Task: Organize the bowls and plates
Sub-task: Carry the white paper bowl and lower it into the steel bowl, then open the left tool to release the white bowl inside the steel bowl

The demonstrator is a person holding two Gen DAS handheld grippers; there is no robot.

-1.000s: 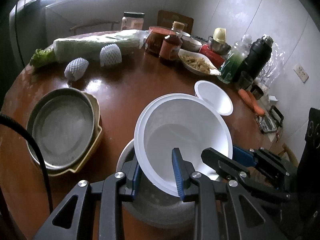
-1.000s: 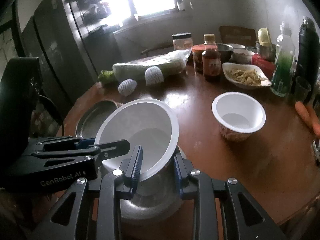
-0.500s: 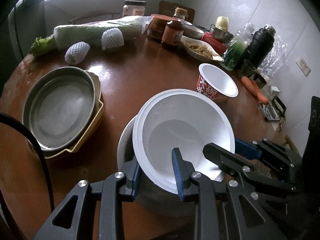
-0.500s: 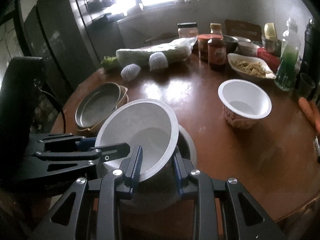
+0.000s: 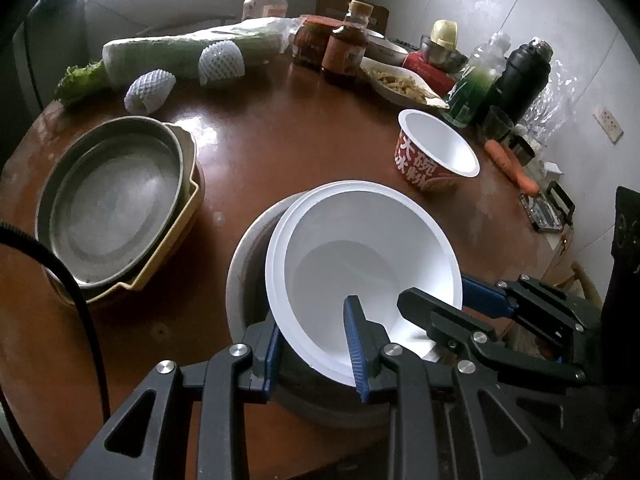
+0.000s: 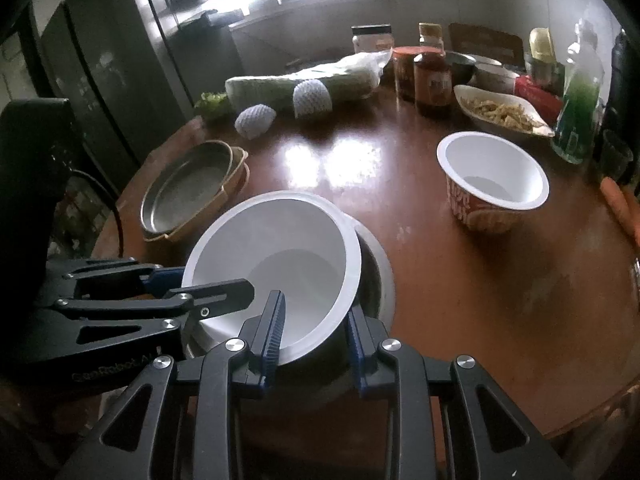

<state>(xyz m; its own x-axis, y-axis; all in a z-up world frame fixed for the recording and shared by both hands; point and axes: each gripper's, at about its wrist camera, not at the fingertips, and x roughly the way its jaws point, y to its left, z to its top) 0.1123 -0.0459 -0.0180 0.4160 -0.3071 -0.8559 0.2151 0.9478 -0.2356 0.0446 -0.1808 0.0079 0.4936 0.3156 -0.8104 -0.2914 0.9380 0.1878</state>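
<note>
White bowl [image 5: 360, 264], tilted, sat partly inside a grey metal bowl [image 5: 248, 276] near the front edge of the round brown worktop [image 5: 288, 152]; its mouth leaned up and toward the far right in the left wrist view. Left claw [image 5: 314, 350] was clenched on the near rim of the white bowl, one finger inside and one outside. Right claw [image 6: 316, 340] gripped the same rim from the other side, likewise with one finger in the bowl and one outside it. Each claw appeared in the other's view, close beside it. White bowl and metal bowl both looked empty of food. To the left lay a grey pan [image 5: 108, 204] nested in a yellow dish [image 5: 176, 236], the pan bare inside. To the right, well apart, stood an upright noodle cup [image 5: 436, 156] with a white, empty interior. Along the far edge lay a wrapped cabbage [image 5: 180, 48], two fruits in foam net [image 5: 150, 92], a sauce bottle [image 5: 348, 40], a plate of food [image 5: 400, 84], a green bottle [image 5: 476, 80], a black flask [image 5: 524, 72] and a carrot [image 5: 512, 164]. Nothing stood between the stacked bowls and the noodle cup.
</note>
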